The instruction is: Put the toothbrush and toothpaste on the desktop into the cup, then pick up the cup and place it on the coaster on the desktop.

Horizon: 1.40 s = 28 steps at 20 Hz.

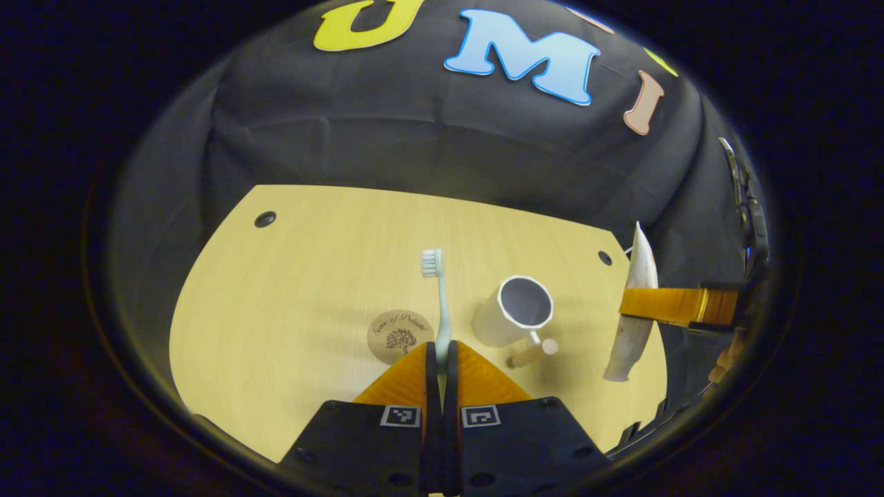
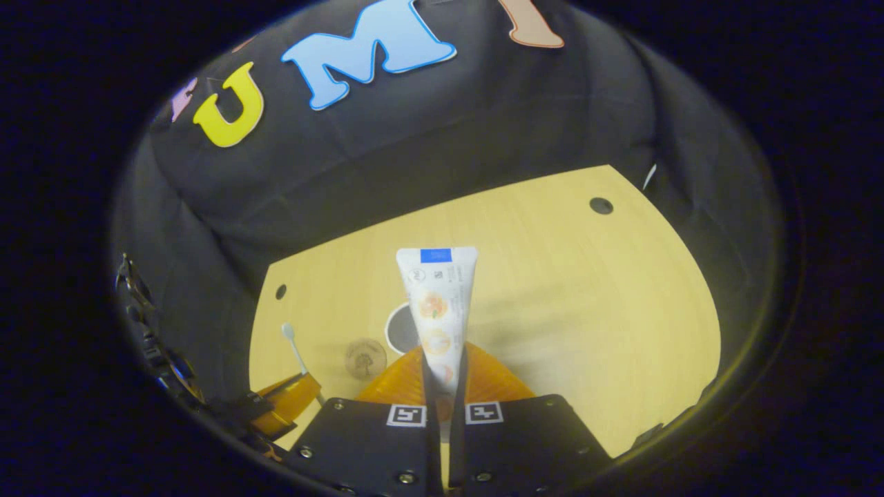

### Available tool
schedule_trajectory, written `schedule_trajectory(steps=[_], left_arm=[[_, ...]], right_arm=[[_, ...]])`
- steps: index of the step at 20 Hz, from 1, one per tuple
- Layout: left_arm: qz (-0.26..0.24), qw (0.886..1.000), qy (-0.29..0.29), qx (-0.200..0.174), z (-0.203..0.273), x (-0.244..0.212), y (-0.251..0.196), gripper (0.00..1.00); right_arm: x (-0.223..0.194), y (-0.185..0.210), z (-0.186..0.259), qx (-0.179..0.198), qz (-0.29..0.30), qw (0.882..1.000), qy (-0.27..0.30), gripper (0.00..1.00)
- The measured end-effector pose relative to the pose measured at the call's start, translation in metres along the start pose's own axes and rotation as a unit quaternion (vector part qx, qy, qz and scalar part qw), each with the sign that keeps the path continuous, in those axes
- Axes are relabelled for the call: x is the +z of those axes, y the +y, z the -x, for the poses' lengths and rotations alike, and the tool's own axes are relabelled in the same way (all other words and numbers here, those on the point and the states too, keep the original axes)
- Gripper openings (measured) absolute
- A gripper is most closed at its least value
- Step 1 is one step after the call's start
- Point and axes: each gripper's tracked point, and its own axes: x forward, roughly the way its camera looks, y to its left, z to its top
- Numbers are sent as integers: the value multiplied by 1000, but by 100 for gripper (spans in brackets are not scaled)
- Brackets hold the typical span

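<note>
left hand-held gripper (image 1: 440, 359) clamps toothbrush (image 1: 437, 297) bristles-up, handle-end ready for cup (image 1: 514, 310) | right hand-held gripper (image 2: 443, 379) pinches toothpaste (image 2: 438, 310) aloft | cup mid-worktop (image 1: 276, 290) beside coaster (image 1: 399, 336), empty

Dim booth, soft shadows, strong fisheye bending at edges.

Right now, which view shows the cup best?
The left gripper view: the cup sits whole on the table, open mouth, wall and handle visible, beside the coaster. In the right gripper view just a dark sliver of its mouth shows behind the toothpaste.
</note>
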Motion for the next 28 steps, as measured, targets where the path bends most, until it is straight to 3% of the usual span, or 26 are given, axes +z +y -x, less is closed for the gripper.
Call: schedule_trajectory(steps=[6, 16, 18, 25, 28], left_arm=[[-28, 1000, -7, 3, 2, 13, -1, 6], [-40, 998, -9, 46, 25, 17, 36, 7], [-36, 998, -9, 50, 28, 16, 39, 7], [-22, 998, -14, 54, 35, 15, 39, 7], [-19, 998, -17, 51, 33, 15, 38, 7]], right_arm=[[37, 31, -45, 65, -6, 996, -56, 6], [29, 37, -114, 67, 23, 993, -91, 6], [21, 36, -118, 75, 34, 993, -82, 13], [11, 29, -120, 76, 24, 994, -80, 20], [5, 30, -114, 76, 26, 994, -75, 35]])
